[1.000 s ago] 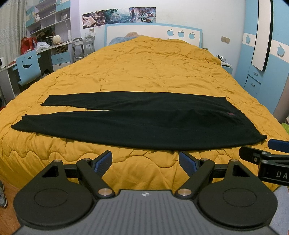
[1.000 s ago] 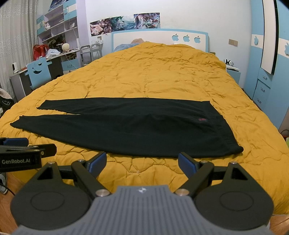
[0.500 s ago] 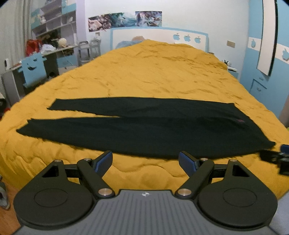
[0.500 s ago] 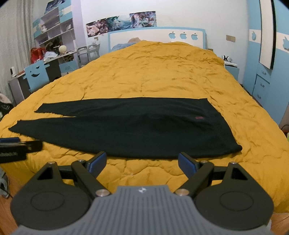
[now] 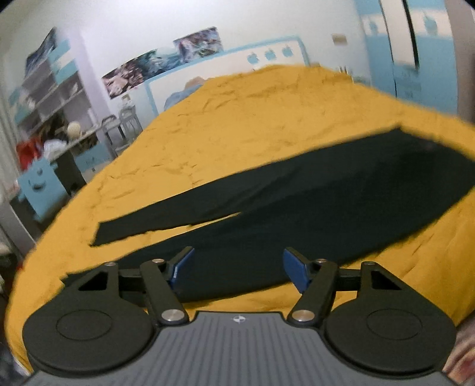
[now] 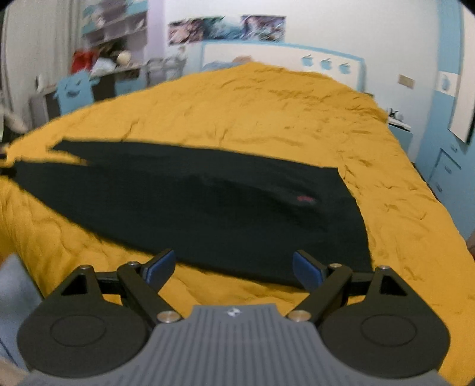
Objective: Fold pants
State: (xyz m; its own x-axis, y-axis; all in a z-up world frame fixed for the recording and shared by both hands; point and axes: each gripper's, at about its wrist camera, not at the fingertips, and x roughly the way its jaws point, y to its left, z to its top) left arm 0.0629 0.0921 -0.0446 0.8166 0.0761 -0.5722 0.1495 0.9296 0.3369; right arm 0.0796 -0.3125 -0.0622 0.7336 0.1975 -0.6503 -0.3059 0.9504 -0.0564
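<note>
1. The room is a bedroom with blue and white furniture, and a bed under a yellow quilt (image 5: pixel 267 124) fills most of both views.
2. Nearest, at the bottom of the left wrist view, the left gripper (image 5: pixel 237 267) has its blue fingers (image 5: pixel 181 265) set fairly wide; they have just been closing, and nothing is held between them. They hang over the near leg of the pants.
3. At the bottom of the right wrist view, the right gripper (image 6: pixel 234 267) holds its fingers (image 6: pixel 307 268) wide apart with nothing gripped, above the near edge of the pants by the waist end.
4. The black pants (image 6: pixel 193 202) lie flat across the middle of the quilt, legs toward the left of the frame, waist toward the right, a small red mark (image 6: pixel 305 199) near the waist.
5. Farther back, the white headboard (image 6: pixel 282 56) with blue apples stands at the upper centre.
6. At the upper left are a desk with clutter (image 6: pixel 104 65) and a blue chair (image 5: pixel 41 187); posters (image 6: pixel 225 28) hang on the wall.
</note>
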